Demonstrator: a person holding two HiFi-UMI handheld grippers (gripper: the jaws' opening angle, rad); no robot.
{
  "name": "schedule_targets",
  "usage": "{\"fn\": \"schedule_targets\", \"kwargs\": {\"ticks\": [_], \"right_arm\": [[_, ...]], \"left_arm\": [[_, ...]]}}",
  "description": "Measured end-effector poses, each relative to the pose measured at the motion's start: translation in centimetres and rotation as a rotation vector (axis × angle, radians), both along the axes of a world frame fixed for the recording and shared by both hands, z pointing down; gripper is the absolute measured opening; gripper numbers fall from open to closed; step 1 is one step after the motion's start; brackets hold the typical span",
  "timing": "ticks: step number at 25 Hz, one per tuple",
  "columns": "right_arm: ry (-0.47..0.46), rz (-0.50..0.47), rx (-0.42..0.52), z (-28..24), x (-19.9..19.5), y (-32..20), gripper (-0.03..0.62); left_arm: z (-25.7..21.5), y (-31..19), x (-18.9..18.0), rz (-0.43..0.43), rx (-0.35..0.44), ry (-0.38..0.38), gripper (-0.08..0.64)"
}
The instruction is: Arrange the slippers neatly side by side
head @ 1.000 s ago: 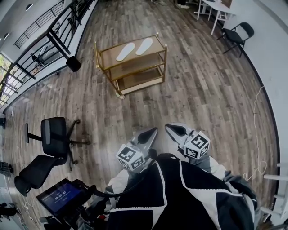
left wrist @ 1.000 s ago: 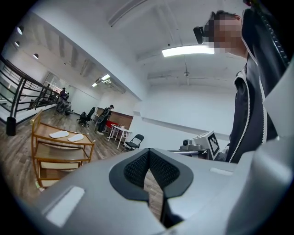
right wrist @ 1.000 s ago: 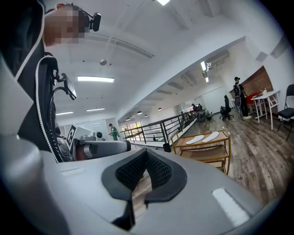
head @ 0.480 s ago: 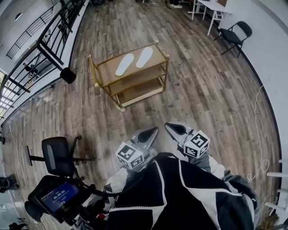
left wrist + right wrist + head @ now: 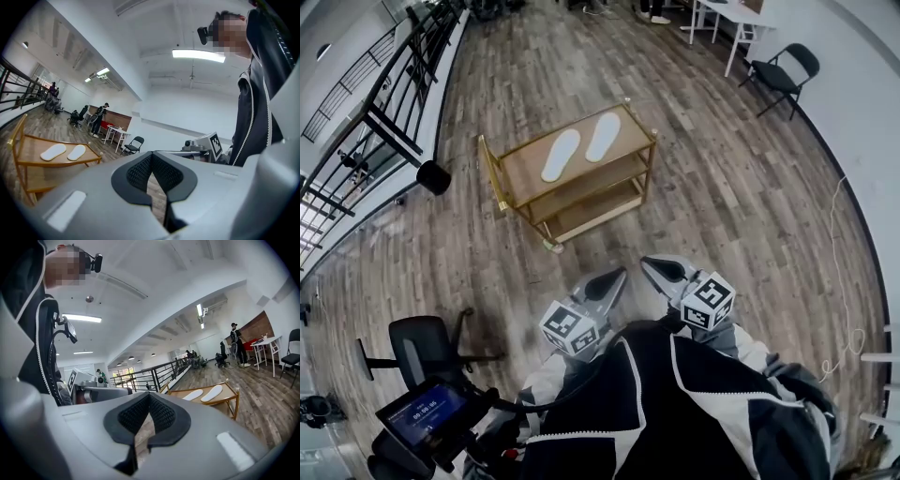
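Head view: left slipper (image 5: 561, 155) and right slipper (image 5: 603, 137) lie on the top shelf of the cart (image 5: 521, 172), far ahead, close together, right 1 slightly farther. Step judged: approach. Get near and square to the cart before reaching. Left tongs (image 5: 602, 284) and right tongs (image 5: 660, 272): both clenched, empty, touching nothing.

Head cam down, others level, cart (image 5: 523, 161) shared

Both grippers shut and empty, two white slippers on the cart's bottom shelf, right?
Not quite: the slippers lie on the top shelf of the cart, per the head view. The left gripper and right gripper are indeed shut and empty.
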State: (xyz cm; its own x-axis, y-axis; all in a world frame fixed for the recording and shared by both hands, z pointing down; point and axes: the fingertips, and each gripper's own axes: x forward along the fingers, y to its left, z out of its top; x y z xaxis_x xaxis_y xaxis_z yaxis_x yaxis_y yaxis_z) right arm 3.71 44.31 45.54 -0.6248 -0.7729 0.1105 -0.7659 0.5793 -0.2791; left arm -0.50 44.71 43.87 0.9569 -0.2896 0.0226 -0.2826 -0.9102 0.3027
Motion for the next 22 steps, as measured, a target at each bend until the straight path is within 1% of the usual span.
{"fn": "schedule_targets", "kwargs": {"ticks": [3, 7, 12, 14, 17, 20, 22], "right_arm": [[0.004, 0.003, -0.003, -0.1, 0.1, -0.2, 0.005], [0.008, -0.003, -0.018, -0.3, -0.8, -2.4, 0.005], [-0.006, -0.042, -0.043, 1.7, -0.3, -8.2, 0.005], [-0.01, -0.078, -0.04, 1.9, 0.0, -10.7, 0.005], [-0.017, -0.139, -0.03, 1.4, 0.6, -14.3, 0.005], [-0.017, -0.203, -0.018, 0.8, 1.9, -18.2, 0.005], [-0.002, -0.25, 0.001, 0.0, 2.6, -20.7, 0.005]], "left_arm": [[0.1, -0.3, -0.1, 0.004, -0.006, 0.004, 0.018], [-0.2, -2.7, -0.8, -0.004, -0.016, 0.009, 0.018], [1.8, -7.8, 0.2, -0.012, -0.036, -0.002, 0.018], [2.0, -9.9, 0.6, -0.036, -0.036, -0.009, 0.018], [1.9, -13.0, 1.3, -0.099, -0.043, -0.024, 0.018], [1.3, -16.9, 2.9, -0.155, -0.037, -0.026, 0.018], [0.4, -19.6, 4.1, -0.184, -0.022, -0.02, 0.018]]}}
